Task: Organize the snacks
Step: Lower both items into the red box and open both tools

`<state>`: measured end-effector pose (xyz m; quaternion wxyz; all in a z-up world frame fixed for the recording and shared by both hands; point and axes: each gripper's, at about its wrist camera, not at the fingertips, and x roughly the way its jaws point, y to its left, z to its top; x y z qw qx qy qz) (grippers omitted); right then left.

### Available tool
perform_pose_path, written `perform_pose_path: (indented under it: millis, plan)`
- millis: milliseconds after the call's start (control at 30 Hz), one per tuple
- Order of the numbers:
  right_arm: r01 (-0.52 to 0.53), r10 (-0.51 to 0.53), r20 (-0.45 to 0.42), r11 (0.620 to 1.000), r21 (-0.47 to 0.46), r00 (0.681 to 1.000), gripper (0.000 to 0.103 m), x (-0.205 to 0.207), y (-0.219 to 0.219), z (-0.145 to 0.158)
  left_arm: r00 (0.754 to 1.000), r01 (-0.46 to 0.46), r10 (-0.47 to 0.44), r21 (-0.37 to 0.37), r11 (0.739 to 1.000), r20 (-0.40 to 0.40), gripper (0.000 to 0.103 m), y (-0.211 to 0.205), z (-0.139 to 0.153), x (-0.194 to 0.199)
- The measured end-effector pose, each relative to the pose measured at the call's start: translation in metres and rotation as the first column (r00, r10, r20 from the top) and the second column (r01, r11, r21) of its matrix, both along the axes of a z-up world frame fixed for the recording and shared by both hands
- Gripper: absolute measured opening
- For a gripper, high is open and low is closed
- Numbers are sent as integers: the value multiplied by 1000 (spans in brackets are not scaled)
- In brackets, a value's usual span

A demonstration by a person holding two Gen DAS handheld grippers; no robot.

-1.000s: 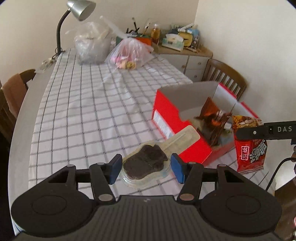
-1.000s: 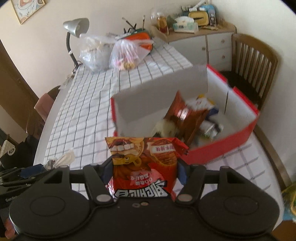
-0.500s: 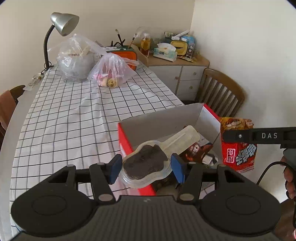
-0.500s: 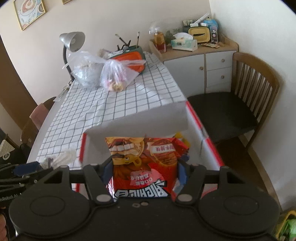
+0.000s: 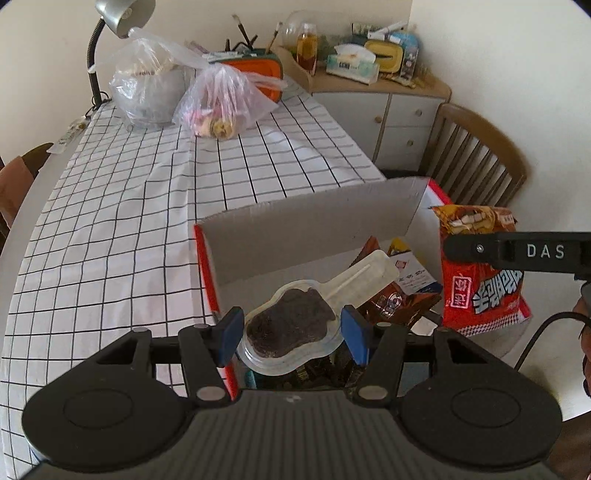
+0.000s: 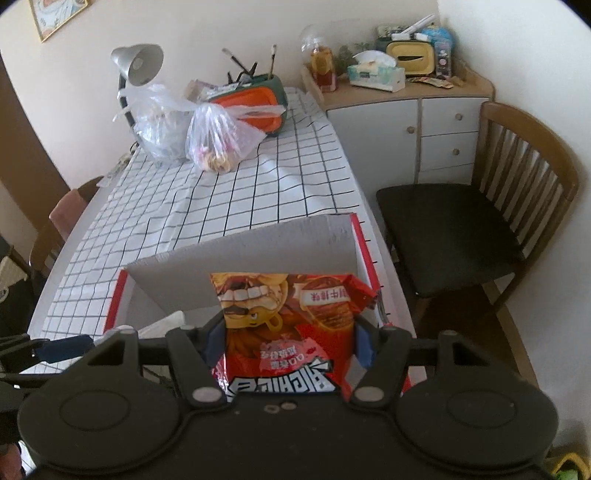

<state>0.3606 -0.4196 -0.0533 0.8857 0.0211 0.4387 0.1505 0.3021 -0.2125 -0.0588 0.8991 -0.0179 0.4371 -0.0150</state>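
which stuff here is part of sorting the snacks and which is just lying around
Part of the job:
- red box
- clear tray with dark treat, in left tongs
- red snack bag, in right tongs

Just lying about:
- plastic bags
- lamp
- tissue box
- chair

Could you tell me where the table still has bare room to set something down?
The checked tablecloth is bare between the plastic bags and the red box. The box is crowded with snack packets.
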Motion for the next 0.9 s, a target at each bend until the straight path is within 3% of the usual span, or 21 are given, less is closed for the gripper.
perform_pose_path:
  millis: [267,900]
  plan:
    - [-70,69,-34,997,-43,997,65,7,9,-22,999,7,-5,35,999,-54,57,-17,-24,10]
    - [-71,69,-62,997,-36,996,71,12,2,-41,994,-1,5,38,999,-110,56,-22,-49,14]
